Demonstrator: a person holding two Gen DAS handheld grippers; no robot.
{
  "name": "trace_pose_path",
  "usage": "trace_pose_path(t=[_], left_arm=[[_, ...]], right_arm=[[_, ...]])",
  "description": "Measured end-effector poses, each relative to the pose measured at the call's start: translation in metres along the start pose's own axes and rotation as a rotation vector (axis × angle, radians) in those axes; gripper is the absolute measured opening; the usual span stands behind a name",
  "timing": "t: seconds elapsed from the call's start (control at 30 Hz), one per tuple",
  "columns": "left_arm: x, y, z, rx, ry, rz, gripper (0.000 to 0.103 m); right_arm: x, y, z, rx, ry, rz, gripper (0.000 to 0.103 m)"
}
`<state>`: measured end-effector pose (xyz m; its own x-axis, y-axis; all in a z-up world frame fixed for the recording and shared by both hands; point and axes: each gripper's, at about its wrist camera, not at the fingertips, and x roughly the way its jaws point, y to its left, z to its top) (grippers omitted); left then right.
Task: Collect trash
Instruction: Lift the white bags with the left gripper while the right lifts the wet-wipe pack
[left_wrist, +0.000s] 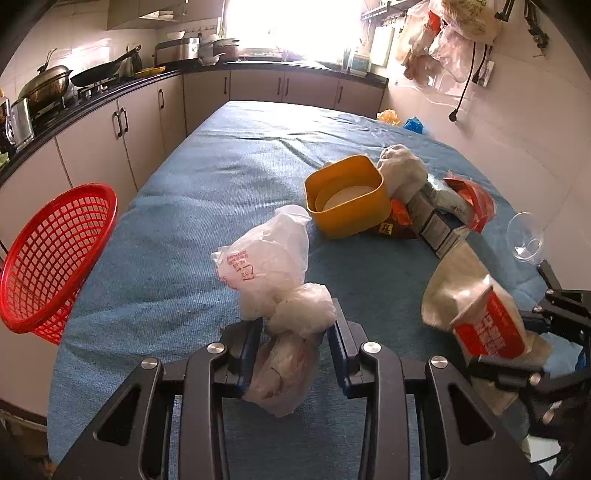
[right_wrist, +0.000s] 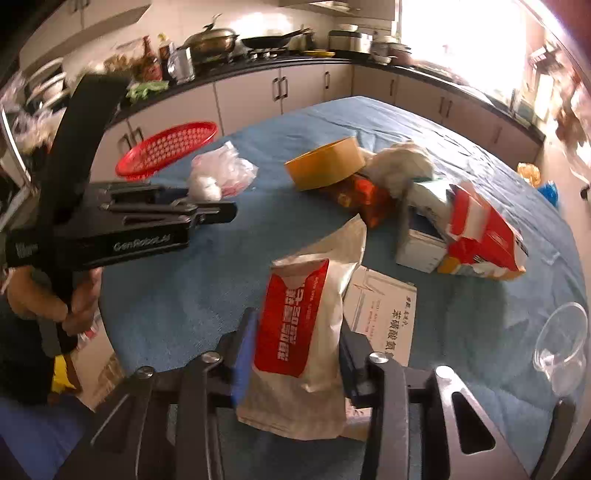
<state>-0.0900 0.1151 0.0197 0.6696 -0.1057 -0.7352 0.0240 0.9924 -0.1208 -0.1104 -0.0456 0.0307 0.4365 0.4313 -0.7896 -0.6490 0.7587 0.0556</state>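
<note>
My left gripper (left_wrist: 295, 332) is shut on a crumpled white plastic bag (left_wrist: 273, 266) and holds it over the blue table cloth (left_wrist: 207, 206). My right gripper (right_wrist: 299, 339) is shut on a beige paper pouch with a red label (right_wrist: 299, 325), also seen at the right of the left wrist view (left_wrist: 476, 314). A red mesh basket (left_wrist: 51, 254) hangs off the table's left edge; it also shows in the right wrist view (right_wrist: 166, 147). The left gripper with its bag (right_wrist: 218, 173) shows at the left of the right wrist view.
A pile of trash lies mid-table: a yellow tub (left_wrist: 347, 195), a grey wad (left_wrist: 402, 170), a red-white carton (right_wrist: 480, 232), a box (right_wrist: 421, 243), an orange wrapper (right_wrist: 362, 195). A flat white box (right_wrist: 384, 306) and a clear plastic cup (right_wrist: 561, 343) lie nearer. Counters with pans line the room.
</note>
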Motion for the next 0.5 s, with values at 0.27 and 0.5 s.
trace_pose_path(t=[0.27,0.5], left_arm=[[-0.014,-0.007,0.005,0.014,-0.031,0.003,0.033],[-0.027,-0.004,0.012,0.015,-0.068,0.037,0.033]], right_arm=[[-0.034,-0.026,0.005,0.172,-0.121,0.065,0.041],[-0.037,-0.029,0.014,0.217,-0.134,0.083,0.041]])
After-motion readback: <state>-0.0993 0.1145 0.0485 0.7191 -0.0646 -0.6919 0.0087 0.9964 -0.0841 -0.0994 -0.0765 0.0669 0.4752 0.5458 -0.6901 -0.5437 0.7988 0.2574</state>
